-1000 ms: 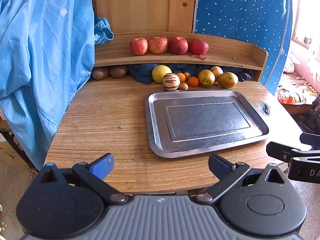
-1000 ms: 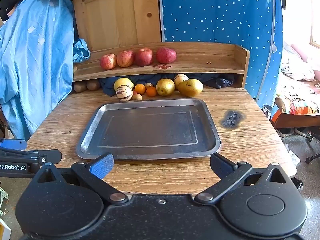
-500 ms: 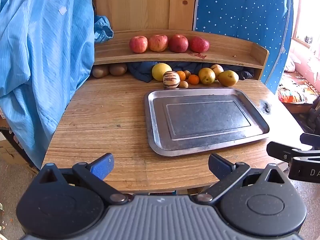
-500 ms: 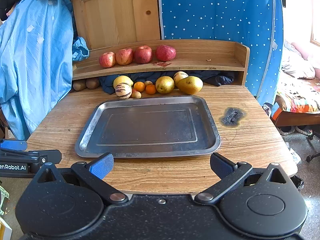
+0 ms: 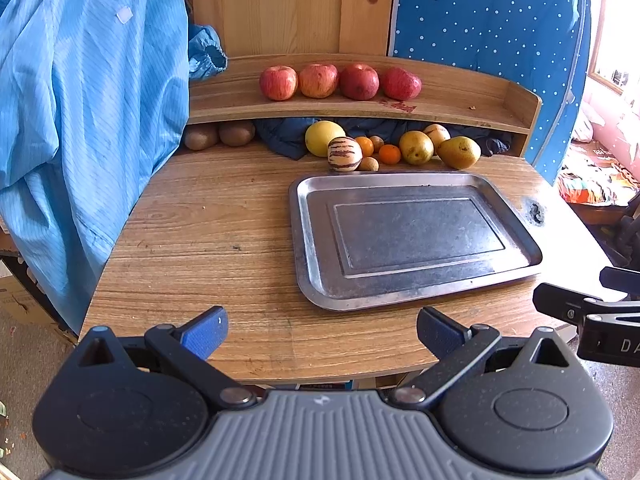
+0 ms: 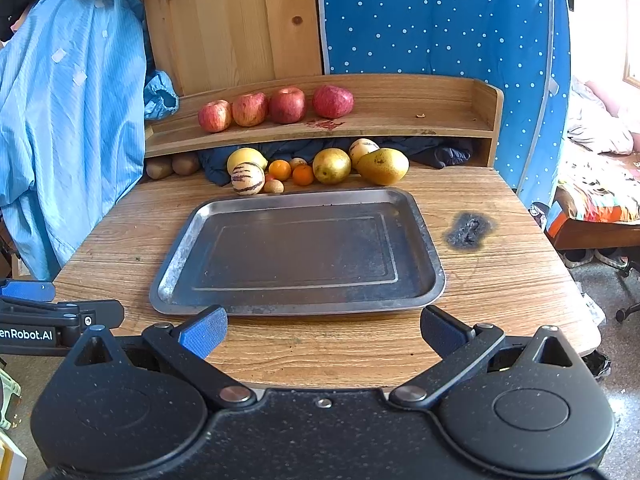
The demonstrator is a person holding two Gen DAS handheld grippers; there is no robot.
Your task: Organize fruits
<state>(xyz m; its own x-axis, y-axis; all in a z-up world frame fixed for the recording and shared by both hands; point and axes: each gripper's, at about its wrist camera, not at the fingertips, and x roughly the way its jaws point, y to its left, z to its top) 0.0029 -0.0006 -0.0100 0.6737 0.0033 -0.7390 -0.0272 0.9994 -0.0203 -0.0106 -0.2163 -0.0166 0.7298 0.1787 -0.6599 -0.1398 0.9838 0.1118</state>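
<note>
An empty metal tray (image 5: 304, 248) (image 6: 176, 264) lies on the wooden table. Behind it sits a cluster of fruit: a striped melon (image 5: 344, 153) (image 6: 247, 178), a yellow round fruit (image 5: 322, 137), small oranges (image 5: 389, 154) (image 6: 303, 175), a yellow-green pear (image 5: 416, 147) (image 6: 331, 165) and a larger pear (image 5: 458, 152) (image 6: 383, 166). Several red apples (image 5: 338, 81) (image 6: 276, 107) line the shelf above. My left gripper (image 5: 322, 330) hangs open over the table's near edge. My right gripper (image 6: 323, 330) is open too, just in front of the tray.
Two kiwis (image 5: 219, 134) (image 6: 173, 165) lie under the shelf at the left. A blue garment (image 5: 80, 120) hangs along the table's left side. A dark burn mark (image 6: 469, 230) scars the table right of the tray. A dark cloth (image 5: 288, 136) lies behind the fruit.
Both grippers have risen and drawn back slightly, so the table sits a little lower and farther in view. Nothing on the table moved.
</note>
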